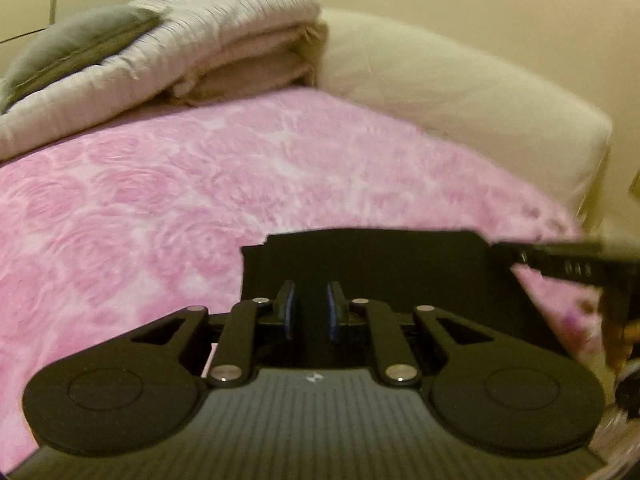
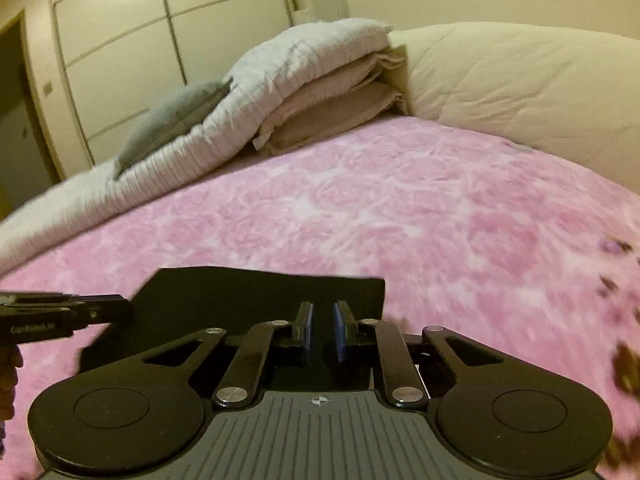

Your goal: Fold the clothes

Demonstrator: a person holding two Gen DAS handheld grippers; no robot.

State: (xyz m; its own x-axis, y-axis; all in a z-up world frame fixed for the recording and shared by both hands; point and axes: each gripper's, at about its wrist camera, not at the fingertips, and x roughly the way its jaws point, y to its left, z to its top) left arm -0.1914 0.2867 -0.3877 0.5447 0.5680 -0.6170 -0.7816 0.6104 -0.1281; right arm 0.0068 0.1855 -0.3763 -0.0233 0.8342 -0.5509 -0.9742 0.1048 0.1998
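The left gripper (image 1: 311, 309) is hovering over the black garment (image 1: 384, 256) with jaws slightly parted, grasping nothing. The garment is lying folded flat on the pink bed cover (image 1: 160, 200) — at 6 o'clock. The right gripper (image 2: 323, 330) is hovering likewise, jaws released.

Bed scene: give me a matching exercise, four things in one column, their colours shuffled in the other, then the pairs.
Things:
1. folded garment
2. bedspread
3. cushion
4. pillow

Colours:
A. cream
B. black
C. grey
D. pink with a rose pattern

Pairs: 1-B, 2-D, 3-C, 4-A
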